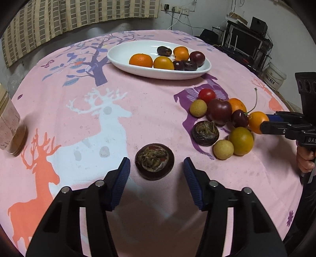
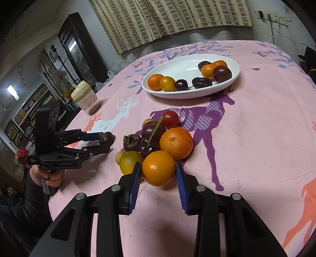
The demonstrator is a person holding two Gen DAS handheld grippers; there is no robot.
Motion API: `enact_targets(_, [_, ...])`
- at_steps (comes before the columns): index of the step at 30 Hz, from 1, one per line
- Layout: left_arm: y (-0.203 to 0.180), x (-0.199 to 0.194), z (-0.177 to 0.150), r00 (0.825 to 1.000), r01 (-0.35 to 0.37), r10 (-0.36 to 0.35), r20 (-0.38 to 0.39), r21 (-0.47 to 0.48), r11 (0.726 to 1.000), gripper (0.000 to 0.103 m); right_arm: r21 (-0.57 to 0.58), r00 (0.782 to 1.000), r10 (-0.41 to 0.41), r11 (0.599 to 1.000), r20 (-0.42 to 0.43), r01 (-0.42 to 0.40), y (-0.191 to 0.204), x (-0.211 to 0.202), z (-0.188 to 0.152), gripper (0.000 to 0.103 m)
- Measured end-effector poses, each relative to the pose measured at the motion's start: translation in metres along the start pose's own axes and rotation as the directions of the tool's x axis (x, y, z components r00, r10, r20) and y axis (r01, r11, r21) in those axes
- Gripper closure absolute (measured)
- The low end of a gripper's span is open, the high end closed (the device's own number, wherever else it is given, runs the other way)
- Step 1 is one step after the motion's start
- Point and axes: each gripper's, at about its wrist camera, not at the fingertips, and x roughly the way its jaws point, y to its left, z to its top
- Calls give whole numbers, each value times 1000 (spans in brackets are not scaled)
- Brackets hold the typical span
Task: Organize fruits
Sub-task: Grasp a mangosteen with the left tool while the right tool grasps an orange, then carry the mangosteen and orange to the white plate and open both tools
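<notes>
Each black gripper (image 1: 157, 170) (image 2: 159, 174) carries ribbed blue pads, silver round pivot screws and faint white lettering.

- Looking like a lived-in room of a home, not a lab or a shop.
- Covering the desk (image 1: 158, 122): a pink cloth printed with deer and trees.
- Hanging on the back wall: a checked curtain (image 2: 169, 21), with wall sockets (image 1: 173, 8) and trailing cables beside it.
- Standing at one side: a dark glass-fronted cabinet (image 2: 79, 49) and crowded shelves (image 2: 29, 110).
- Sitting in the corner: black electronics on a rack (image 1: 246, 39) and a white bucket (image 1: 275, 76).
- Resting on the cloth: a lidded drink tumbler (image 2: 86, 98).
</notes>
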Motion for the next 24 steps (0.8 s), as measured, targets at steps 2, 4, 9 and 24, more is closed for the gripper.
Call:
enact_targets(2, [1,0,0,1000,-3,3,-3,-6,1000,58,0,1000,-2,1000,1,2,0,0,0,68])
enact_targets(4, [2,1,1,1000,-6,6,-1,-10,1000,59,1,1000,-1,1000,3,1,0,-1,0,68])
enact_targets(9, [5,-1,3,1000,12,-12,11,-27,1000,64,5,1000,-5,1000,26,5,-1,-5,1,68])
enact_targets(24, [-3,19,157,978,36,-3,209,-150,988,64,176,975,-88,983,204,52,-41,37,122,67])
